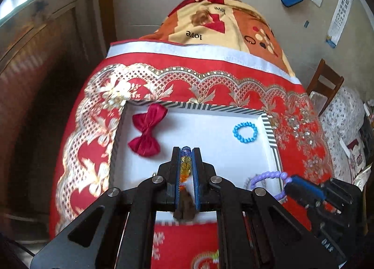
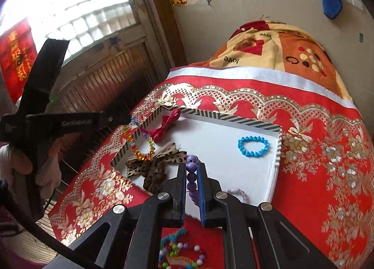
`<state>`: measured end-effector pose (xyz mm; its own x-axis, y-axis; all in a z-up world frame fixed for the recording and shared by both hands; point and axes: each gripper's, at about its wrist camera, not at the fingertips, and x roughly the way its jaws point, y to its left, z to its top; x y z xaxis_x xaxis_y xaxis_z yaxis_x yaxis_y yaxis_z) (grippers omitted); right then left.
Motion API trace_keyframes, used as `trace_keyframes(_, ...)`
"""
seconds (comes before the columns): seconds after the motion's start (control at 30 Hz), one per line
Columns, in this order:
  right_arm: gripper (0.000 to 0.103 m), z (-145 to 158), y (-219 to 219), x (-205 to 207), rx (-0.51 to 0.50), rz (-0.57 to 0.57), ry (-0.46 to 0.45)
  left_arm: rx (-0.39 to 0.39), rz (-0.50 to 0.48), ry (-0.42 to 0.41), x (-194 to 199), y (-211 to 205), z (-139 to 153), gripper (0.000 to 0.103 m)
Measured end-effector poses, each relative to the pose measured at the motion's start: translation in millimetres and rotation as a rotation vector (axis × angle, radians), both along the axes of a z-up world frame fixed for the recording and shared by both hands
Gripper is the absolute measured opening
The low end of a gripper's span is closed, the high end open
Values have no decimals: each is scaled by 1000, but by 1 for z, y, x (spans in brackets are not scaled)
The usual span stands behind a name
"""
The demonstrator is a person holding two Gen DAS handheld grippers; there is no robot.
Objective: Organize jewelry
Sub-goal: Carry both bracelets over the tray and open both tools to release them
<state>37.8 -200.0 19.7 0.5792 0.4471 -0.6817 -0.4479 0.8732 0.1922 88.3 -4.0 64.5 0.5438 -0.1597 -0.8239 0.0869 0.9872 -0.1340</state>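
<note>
Left gripper (image 1: 186, 152) fingers closed on a multicolour crystal bracelet (image 1: 185, 163), held over the white tray (image 1: 210, 128) w/ striped rim on the red-clothed table (image 1: 233, 86). Right gripper (image 2: 192, 163) fingers closed on a purple bead bracelet (image 2: 191, 175), at tray's near edge. In tray: blue bead bracelet (image 2: 253, 146) far right, red bow (image 1: 147, 133) far left, leopard bow (image 2: 149, 166) near left.
</note>
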Motion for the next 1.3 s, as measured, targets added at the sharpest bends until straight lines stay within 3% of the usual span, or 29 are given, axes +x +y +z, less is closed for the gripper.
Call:
trace_keyframes(0.3, 8, -27, 33, 59, -31, 38, 66, 15, -33, 28, 63, -10, -25, 8)
trace_keyframes(0.5, 8, -50, 40, 104, -82, 38, 105, 19, -11, 85, 100, -5, -59, 8)
trace_keyframes(0.83, 8, -87, 21, 170, -122, -91, 154, 19, 32, 147, 112, 14, -96, 8)
trace_keyframes(0.93, 8, -96, 21, 178, -126, -111, 167, 0, 18, 146, 110, 14, -102, 11)
trace_keyframes(1.07, 10, -97, 23, 177, -145, -111, 171, -13, 6, 137, 105, 12, -103, 35)
trace_keyframes(1.17, 23, -85, 22, 165, -136, -109, 152, -3, 19, 116, 97, 13, -98, 37)
trace_keyframes(1.3, 28, -62, 10, 136, -92, -125, 113, 47, 26, 89, 80, 9, -90, 37)
